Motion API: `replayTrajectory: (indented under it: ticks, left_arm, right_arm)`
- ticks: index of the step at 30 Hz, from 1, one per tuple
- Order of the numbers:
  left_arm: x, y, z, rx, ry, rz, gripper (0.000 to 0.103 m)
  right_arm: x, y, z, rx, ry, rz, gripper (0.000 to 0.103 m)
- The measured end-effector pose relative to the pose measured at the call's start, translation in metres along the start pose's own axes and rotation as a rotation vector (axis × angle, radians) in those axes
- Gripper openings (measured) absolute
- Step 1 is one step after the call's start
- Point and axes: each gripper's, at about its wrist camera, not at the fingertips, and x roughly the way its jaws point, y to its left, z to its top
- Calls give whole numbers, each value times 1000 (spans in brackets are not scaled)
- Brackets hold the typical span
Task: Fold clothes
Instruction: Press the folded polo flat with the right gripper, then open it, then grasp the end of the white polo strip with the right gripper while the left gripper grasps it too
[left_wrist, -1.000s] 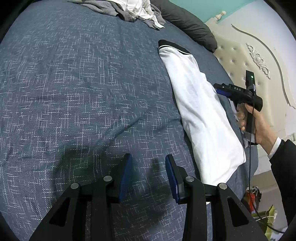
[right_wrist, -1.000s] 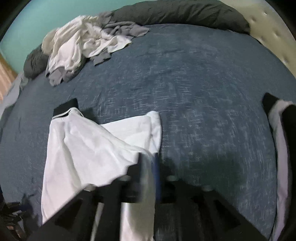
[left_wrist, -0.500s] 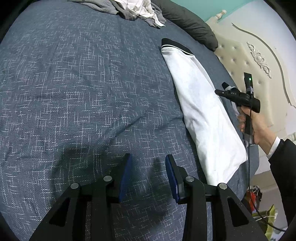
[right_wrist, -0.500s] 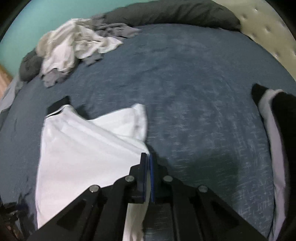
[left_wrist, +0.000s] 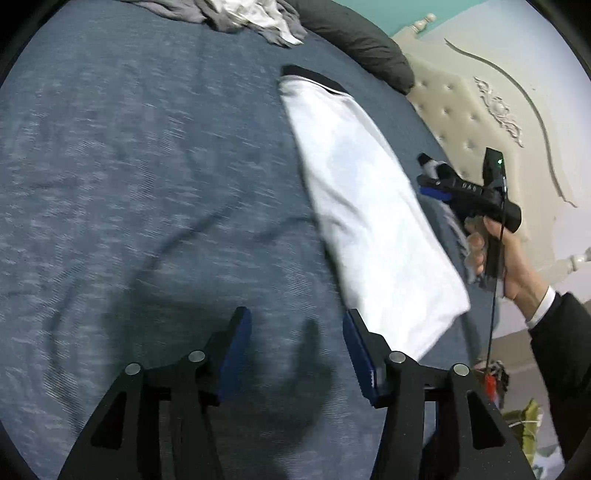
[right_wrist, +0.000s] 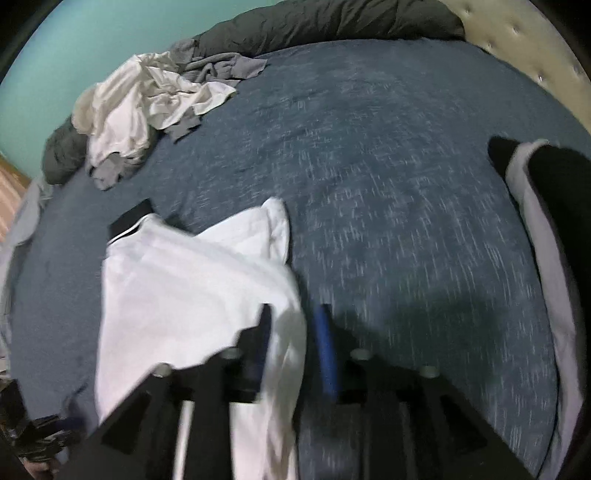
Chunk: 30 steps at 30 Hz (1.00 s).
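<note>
The only writing I can make out is a few pale letters on the black body of my right tongs (left_wrist: 436, 186), seen from the left wrist; they look like "DAS", though I cannot be sure. My right hand (left_wrist: 498, 258) grips that handle, a dark sleeve with a white cuff behind it.

The white garment (left_wrist: 369, 206) lies folded lengthwise on the blue bedspread (left_wrist: 129, 166), its black-trimmed end pointing toward the dark pillow (left_wrist: 354, 37). My left tongs (left_wrist: 297, 325) are released and spreading, with only bedspread between the pads; the garment's near corner sits just beside the right-hand pad.

From the right wrist, my right tongs (right_wrist: 295, 332) are parting, and a fold of the white garment (right_wrist: 184, 288) runs between the blurred pads, which no longer pinch it. A heap of white and grey clothes (right_wrist: 140, 110) lies well apart at the far edge of the bed
</note>
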Motion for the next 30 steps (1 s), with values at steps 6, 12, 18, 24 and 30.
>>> replayTrajectory:
  ticks: [6, 12, 18, 24, 30]
  left_arm:
    - [31, -31, -8, 12, 47, -32, 56]
    - [47, -31, -18, -39, 76, -71, 19]
    - [36, -32, -27, -50, 65, -93, 6]
    - [33, -25, -33, -67, 81, -68, 6]
    - [33, -27, -33, -65, 94, -39, 11]
  right_arm:
    - [-16, 11, -38, -54, 76, 67, 35]
    - [-13, 10, -55, -22, 96, 122, 10]
    - [-17, 0, -54, -2, 72, 100, 2]
    - [-7, -15, -56, 30, 81, 61, 2]
    - [-14, -14, -55, 10, 63, 56, 3]
